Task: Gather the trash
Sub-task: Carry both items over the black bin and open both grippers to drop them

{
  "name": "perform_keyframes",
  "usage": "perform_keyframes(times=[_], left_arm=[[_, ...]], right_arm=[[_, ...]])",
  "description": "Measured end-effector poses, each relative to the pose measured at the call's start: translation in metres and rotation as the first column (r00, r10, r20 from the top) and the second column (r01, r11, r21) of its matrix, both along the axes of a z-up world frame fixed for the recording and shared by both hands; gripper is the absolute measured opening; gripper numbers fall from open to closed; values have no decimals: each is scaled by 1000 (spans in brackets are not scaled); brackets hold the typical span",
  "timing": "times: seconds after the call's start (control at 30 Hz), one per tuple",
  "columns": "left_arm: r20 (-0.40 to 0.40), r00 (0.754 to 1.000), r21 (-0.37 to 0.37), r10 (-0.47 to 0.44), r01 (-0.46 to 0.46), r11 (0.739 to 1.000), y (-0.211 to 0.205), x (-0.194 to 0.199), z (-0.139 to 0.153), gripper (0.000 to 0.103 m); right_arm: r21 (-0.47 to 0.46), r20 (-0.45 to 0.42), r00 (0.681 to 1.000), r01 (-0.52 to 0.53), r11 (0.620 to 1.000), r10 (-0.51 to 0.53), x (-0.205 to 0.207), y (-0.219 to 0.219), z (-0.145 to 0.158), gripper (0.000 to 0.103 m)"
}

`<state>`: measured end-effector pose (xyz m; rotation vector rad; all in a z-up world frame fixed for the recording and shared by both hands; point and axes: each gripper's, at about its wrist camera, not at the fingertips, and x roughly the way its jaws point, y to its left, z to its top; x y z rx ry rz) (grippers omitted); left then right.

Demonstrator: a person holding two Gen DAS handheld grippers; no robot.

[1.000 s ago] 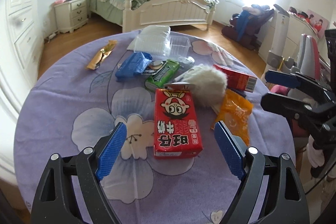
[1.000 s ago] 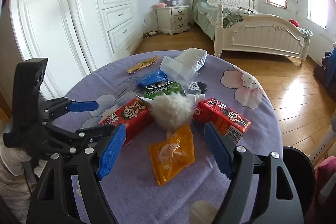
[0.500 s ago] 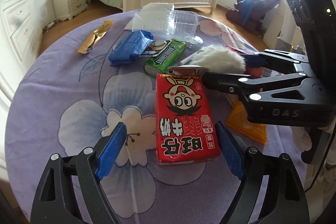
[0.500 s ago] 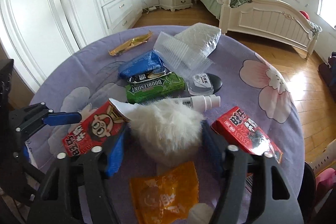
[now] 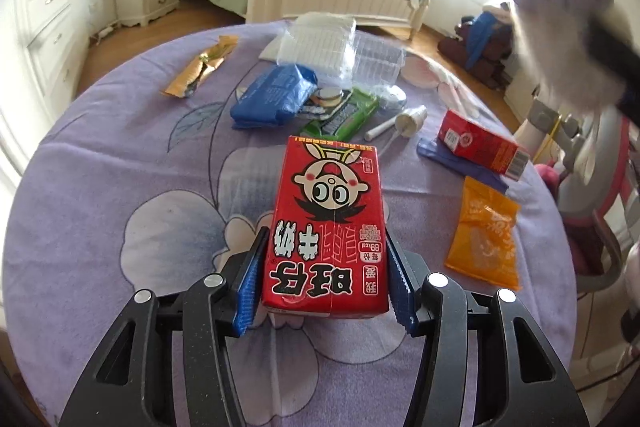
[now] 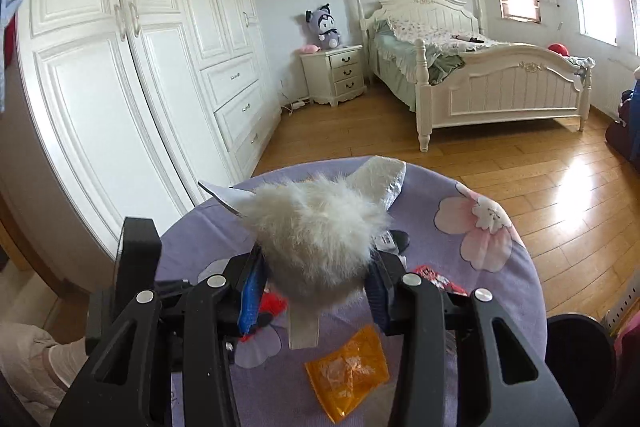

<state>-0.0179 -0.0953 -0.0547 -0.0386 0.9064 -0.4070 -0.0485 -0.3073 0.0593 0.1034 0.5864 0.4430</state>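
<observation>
Your left gripper [image 5: 326, 275] is clamped across the near end of the red milk carton [image 5: 326, 223] over the counter [image 5: 120, 155]; it looks light and crushable, so squeeze gently. Your right gripper [image 6: 314, 289] grasps the soft white fur ball [image 6: 316, 231], lifted above the counter; it compresses, so hold its middle.

My left gripper [image 5: 326, 277]: matt black plastic arms, bright metal screw heads, ribbed blue pads [image 5: 251, 281] pressed on the glossy printed red carton [image 5: 329, 223]. My right gripper [image 6: 314, 285], same build, clamps a white fluffy fur ball [image 6: 316, 231], long-piled and soft-looking. Tablecloth [image 5: 120, 163]: matt lilac cloth, floral print. Orange packet [image 5: 484, 237]: shiny, crinkled film. Blue pack [image 5: 274, 97]: glossy wrap. Clear containers [image 5: 340, 45]: ribbed transparent plastic. Floor [image 6: 540, 163]: varnished wood, reflective.
</observation>
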Motion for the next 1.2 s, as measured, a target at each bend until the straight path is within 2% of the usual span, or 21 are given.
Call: perform_keyframes(times=[0.1, 0.3, 0.5, 0.67, 0.73, 0.83, 0.93, 1.07, 1.2], left_arm=[[35, 999, -32, -23, 24, 999, 0, -7, 12, 53], [91, 992, -91, -83, 92, 992, -20, -17, 36, 53], [165, 968, -113, -189, 209, 971, -64, -21, 58, 53], [236, 935, -114, -266, 298, 948, -106, -18, 79, 53], [254, 924, -115, -287, 323, 939, -121, -20, 78, 53], [220, 919, -136, -326, 360, 923, -141, -19, 69, 53], [195, 905, -140, -378, 407, 903, -164, -18, 63, 53], [163, 875, -156, -456, 479, 864, -208, -12, 57, 53], [146, 839, -142, -524, 542, 828, -251, -10, 49, 53]], right_arm=[[-14, -23, 997, 70, 997, -71, -18, -19, -22, 43], [53, -39, 982, 189, 981, -187, -57, -67, -46, 43], [122, -29, 953, 303, 945, -302, -84, -101, -50, 43], [191, 53, 939, 325, 926, -340, -94, -120, -28, 43], [167, 33, 931, 353, 921, -363, -88, -125, -34, 43], [121, -17, 912, 410, 904, -411, -83, -136, -58, 43], [59, -27, 871, 492, 869, -491, -89, -152, -75, 43], [12, -28, 815, 579, 815, -579, -100, -178, -92, 43], [-23, -48, 779, 625, 780, -626, -98, -200, -106, 43]])
